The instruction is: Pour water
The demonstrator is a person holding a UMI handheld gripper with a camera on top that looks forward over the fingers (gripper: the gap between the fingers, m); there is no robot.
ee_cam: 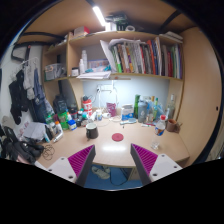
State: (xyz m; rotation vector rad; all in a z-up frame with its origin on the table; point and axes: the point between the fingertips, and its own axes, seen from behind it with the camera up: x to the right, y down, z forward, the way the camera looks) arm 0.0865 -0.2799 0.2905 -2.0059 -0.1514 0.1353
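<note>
Surface (112, 148) of light wood extends ahead of the jaws (112, 160) and curves away beyond both of them. We see a wall shelf (130, 78) well beyond the jaws, above the far edge of the surface, loaded with a row of upright books (140, 57). A lit ceiling lamp (99, 15) sits above the shelf.

We note dense clutter beyond the left jaw: bottles, jars and cables that we cannot separate reliably. A green bottle (137, 106) and several clear bottles (150, 108) stand beyond the right jaw, at the far edge of the surface. We cannot tell which of these holds water.

A dark cylindrical cup (92, 131) stands on the surface just ahead of the jaws, slightly toward the left one. A small round red-centred item (118, 137) lies on the surface ahead of the gap between the jaws, beside the cup. A small clear bottle with a dark cap (158, 128) stands ahead of the right jaw and outward of it.

The jaws stand wide apart, with the magenta pads (81, 160) facing each other. Nothing sits between them, and they grip nothing.
</note>
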